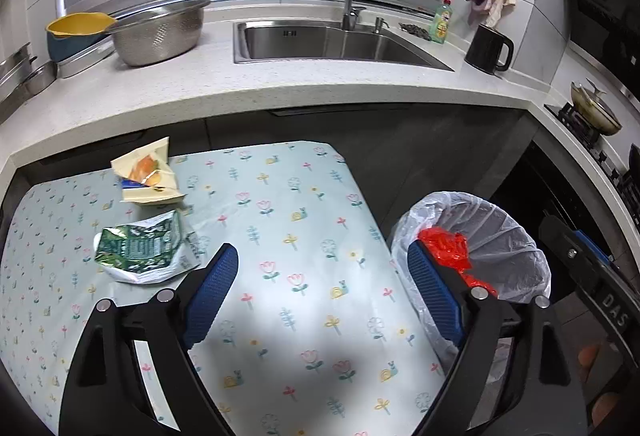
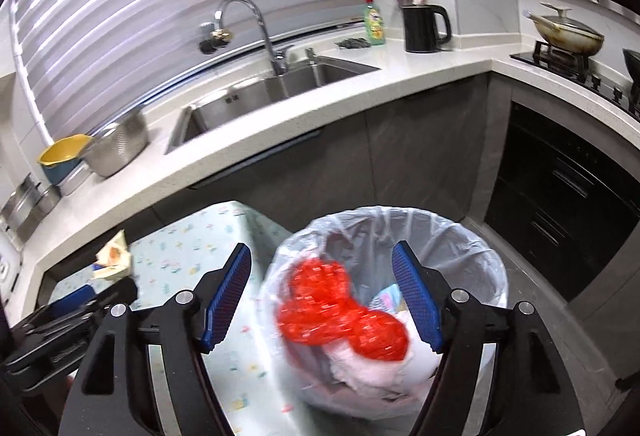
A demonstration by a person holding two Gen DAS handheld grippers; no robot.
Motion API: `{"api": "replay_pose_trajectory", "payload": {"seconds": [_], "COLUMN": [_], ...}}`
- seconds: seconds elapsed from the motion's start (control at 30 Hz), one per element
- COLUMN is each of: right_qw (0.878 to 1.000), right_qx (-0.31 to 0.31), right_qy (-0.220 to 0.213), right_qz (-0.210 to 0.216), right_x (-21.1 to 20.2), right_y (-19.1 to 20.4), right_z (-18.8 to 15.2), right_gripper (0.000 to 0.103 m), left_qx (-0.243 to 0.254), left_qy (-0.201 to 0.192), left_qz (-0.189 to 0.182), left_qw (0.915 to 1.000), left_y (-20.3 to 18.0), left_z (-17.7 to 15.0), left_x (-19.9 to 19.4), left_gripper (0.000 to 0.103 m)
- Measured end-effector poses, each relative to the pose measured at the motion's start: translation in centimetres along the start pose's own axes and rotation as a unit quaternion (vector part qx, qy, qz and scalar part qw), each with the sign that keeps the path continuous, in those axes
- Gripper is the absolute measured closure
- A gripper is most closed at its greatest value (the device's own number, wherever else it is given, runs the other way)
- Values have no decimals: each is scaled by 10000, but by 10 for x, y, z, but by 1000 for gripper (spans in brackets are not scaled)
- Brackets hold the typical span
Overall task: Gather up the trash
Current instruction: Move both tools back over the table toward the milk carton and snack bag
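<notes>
Partway through, as far as the views show: on the left of the small table's flowered cloth (image 1: 304, 220) two pieces of trash are not yet collected, a cream and orange wrapper (image 1: 146, 173) toward the far edge and, nearer, a crumpled green packet (image 1: 140, 246). They lie near each other, apart, and nothing touches either. The left gripper (image 1: 316, 296) hangs over the cloth beside the green packet with its blue pads spread wide and nothing between them. Further right, just beside the table, stands a trash bin (image 2: 476, 256) lined with a clear plastic bag. A red mesh bag (image 2: 340, 312), blurred, lies in the bin's mouth on top of pale crumpled waste, so at least that piece counts as collected. The right gripper (image 2: 340, 288) hovers above the bin, its jaws wide apart and gripping nothing; the red bag lies below them. Two wrappers likely remain to be picked up and dropped in.
</notes>
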State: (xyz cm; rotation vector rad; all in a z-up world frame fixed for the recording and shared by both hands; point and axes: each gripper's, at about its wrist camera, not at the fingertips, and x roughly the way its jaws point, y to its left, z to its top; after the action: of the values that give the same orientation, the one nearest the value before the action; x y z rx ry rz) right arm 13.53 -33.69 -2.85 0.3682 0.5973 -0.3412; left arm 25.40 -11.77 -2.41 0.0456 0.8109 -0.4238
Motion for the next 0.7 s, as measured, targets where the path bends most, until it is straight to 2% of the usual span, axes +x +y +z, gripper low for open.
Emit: {"api": "replay_pose_trajectory", "payload": {"seconds": [0.3, 0.7], "right_qw": [9986, 9935], "right_qx": [-349, -678], "right_qy": [154, 506], "right_qz": [361, 764], "right_x": [-10, 1], "right_y": [53, 122], "right_z": [-18, -50], "right_gripper": [33, 33], "left_qx": [-289, -833], "left_qy": [-46, 58], "left_qz": [312, 780], "left_qw": [9991, 9934], "left_y": [49, 133], "left_z": [-6, -23], "left_x": [-19, -26], "left_gripper": [16, 16]}}
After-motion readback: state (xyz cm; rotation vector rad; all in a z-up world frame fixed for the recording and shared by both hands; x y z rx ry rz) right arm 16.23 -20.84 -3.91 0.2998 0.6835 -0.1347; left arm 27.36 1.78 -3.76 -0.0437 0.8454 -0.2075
